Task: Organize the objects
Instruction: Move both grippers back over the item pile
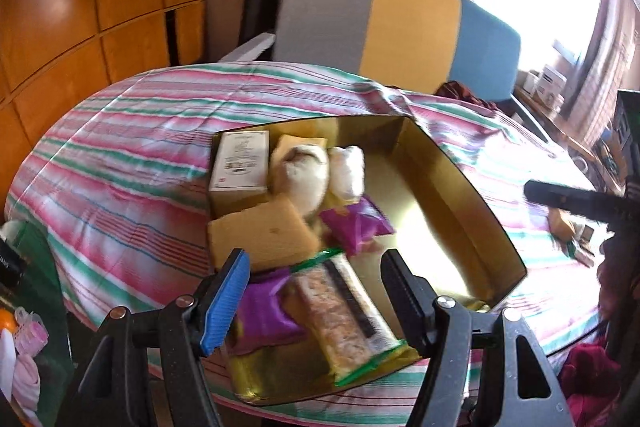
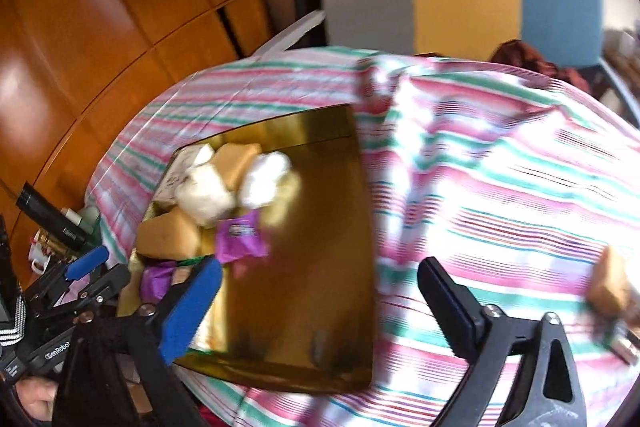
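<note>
A gold box (image 1: 460,187) sits on the striped bedspread (image 1: 120,155). It holds a white carton (image 1: 240,161), yellow sponges (image 1: 264,235), white fluffy items (image 1: 308,171), purple packets (image 1: 356,223) and a snack bar pack (image 1: 344,319). My left gripper (image 1: 316,303) is open over the box's near end, around the snack bar pack. My right gripper (image 2: 320,307) is open and empty above the box's (image 2: 304,291) right part. A yellow-brown item (image 2: 610,285) lies on the bedspread to its right. The image is motion-blurred.
A grey, yellow and blue headboard (image 1: 400,23) stands behind the bed. Orange wooden cupboards (image 1: 80,7) are on the left. Clutter with a mug (image 2: 40,255) lies at the left of the bed. A cluttered desk (image 1: 560,95) is at the far right.
</note>
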